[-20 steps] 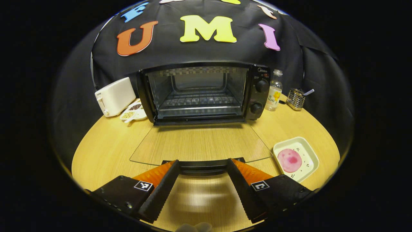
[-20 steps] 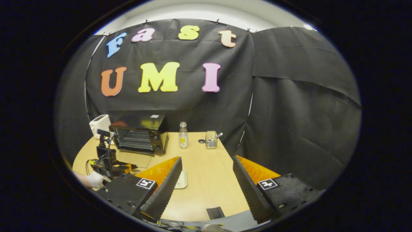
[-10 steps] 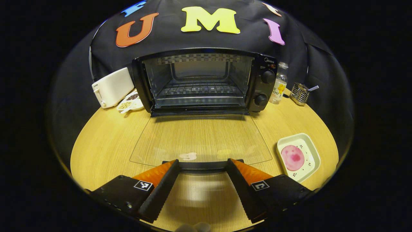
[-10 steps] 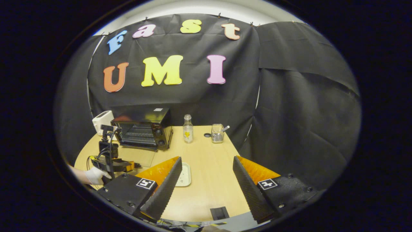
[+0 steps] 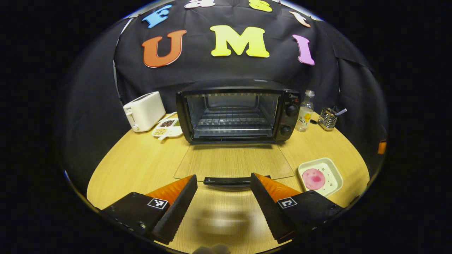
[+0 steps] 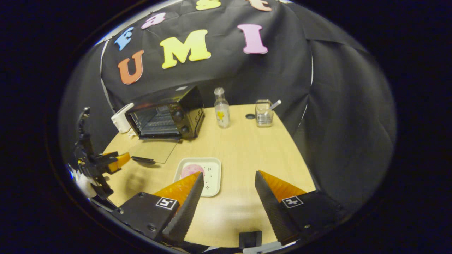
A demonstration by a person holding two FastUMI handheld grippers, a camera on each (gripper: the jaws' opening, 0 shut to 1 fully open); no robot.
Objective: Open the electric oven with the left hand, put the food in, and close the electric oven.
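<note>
The black electric oven [image 5: 240, 113] [image 6: 169, 113] stands at the back of the wooden table with its glass door [image 5: 235, 162] folded flat down and its rack bare. The door's black handle [image 5: 226, 181] lies just ahead of my left gripper [image 5: 223, 184], which is open and holds nothing. A pink round piece of food [image 5: 313, 178] [image 6: 192, 170] lies on a white square plate [image 5: 333, 176] [image 6: 212, 176] to the right of the door. My right gripper [image 6: 229, 180] is open above the table, just short of the plate. The left gripper [image 6: 116, 160] also appears in the right gripper view, at far left.
A white toaster [image 5: 144, 111] and a small dish of seeds [image 5: 166, 127] sit left of the oven. Right of it are a clear bottle [image 5: 305, 111] [image 6: 221, 113] and a wire holder [image 5: 327, 118] [image 6: 264, 113]. The table's [image 5: 134, 165] rounded front edge is close below both grippers.
My left gripper has backed away from the door handle and risen, so the oven looks smaller. My right gripper has tilted down and swung toward the plate of food.
</note>
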